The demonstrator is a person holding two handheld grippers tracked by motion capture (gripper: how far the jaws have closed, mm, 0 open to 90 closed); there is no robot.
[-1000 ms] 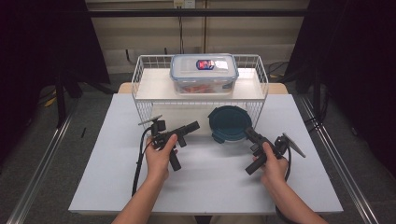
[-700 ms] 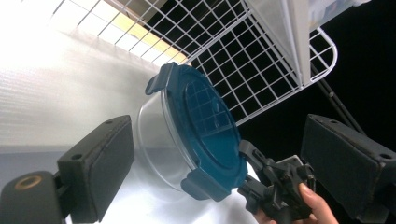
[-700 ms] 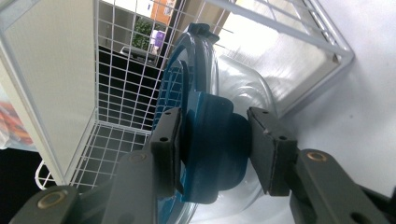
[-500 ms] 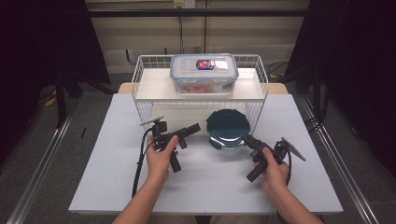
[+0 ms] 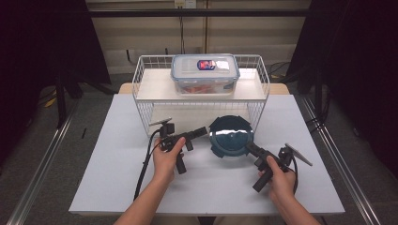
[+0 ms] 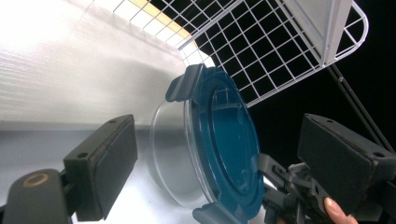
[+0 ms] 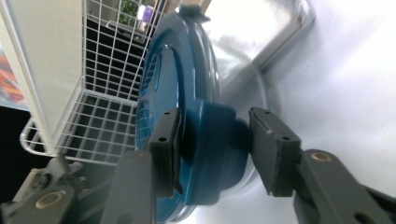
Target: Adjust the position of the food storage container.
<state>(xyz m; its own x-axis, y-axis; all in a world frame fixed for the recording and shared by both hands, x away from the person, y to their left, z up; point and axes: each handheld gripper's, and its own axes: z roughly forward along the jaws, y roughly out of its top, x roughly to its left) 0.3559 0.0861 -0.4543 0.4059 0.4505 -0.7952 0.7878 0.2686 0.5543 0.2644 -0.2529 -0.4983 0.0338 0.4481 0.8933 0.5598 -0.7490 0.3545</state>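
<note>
While our right hand-held gripper (image 7: pixel 212 144) straddles a latch tab of the round blue-lidded container (image 5: pixel 231 136) without closing, it rests on the white surface (image 5: pixel 117 154). Our left hand-held gripper (image 6: pixel 233 163) gapes nearby, grasping nothing.

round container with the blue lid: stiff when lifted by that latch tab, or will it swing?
Round container looks like rigid clear plastic, probably light. The right gripper straddles one lid tab, so it may pivot. The lid's glossy surface looks slippery.

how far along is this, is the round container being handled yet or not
Partly. The round container sits on the table in front of the rack. The right gripper has its jaws around a lid latch, not visibly clamped. The left gripper is open beside it. Lid still on; the boxed container on the rack untouched.
</note>
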